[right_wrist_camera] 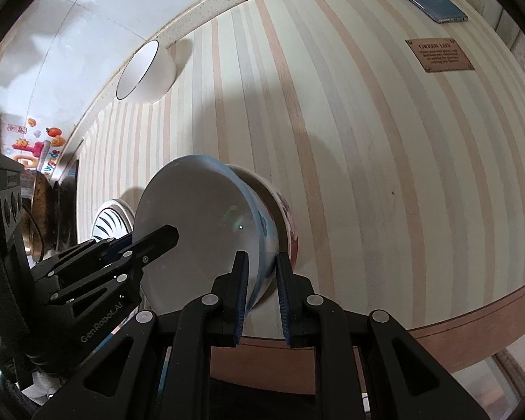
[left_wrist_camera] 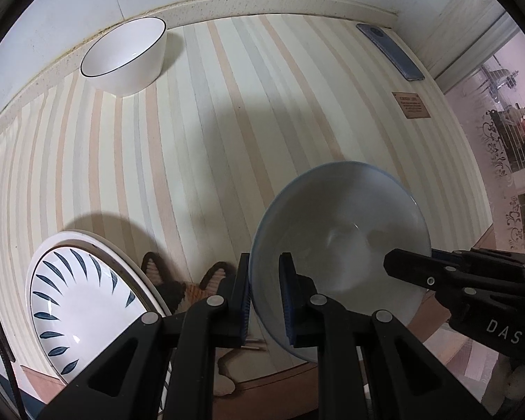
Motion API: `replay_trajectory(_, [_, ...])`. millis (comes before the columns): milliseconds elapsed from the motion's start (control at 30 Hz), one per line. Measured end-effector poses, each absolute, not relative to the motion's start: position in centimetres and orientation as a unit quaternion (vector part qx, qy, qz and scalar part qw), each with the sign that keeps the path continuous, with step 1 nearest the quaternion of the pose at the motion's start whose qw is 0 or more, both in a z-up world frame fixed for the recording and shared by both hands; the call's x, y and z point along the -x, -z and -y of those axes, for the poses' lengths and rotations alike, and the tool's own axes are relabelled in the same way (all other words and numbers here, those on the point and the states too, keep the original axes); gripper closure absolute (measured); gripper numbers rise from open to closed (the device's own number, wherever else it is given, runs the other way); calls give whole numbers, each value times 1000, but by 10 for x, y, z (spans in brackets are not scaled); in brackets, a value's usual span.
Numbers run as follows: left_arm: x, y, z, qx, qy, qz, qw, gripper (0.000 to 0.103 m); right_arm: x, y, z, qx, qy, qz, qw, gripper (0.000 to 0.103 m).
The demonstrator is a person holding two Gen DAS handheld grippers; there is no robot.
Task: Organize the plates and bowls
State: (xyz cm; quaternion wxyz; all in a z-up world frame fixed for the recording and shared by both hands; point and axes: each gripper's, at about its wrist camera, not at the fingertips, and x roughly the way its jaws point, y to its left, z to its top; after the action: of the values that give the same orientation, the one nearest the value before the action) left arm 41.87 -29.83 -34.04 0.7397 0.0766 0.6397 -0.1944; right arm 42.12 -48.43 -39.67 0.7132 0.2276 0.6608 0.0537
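A white bowl with a blue rim is gripped on both sides. My left gripper is shut on its near rim, one finger inside and one outside. My right gripper is shut on the opposite rim of the same bowl; it shows in the left wrist view too. The blue-rimmed bowl sits nested in a second bowl with red flowers. A plate with blue leaf marks lies at the lower left on a larger white plate. A white straight-walled bowl with a thin dark rim stands at the back left by the wall.
The table has a striped cloth and a curved wooden front edge. A blue phone lies at the back right, a brown label near it. A woven cat-shaped coaster lies beside the plates. The white wall runs along the back.
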Motion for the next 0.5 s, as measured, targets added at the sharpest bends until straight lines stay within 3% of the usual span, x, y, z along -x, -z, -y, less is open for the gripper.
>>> replay_trajectory(500, [-420,337,292,-60,198,-649,732,90,-432,392,490,-218,-58,-678,700,82])
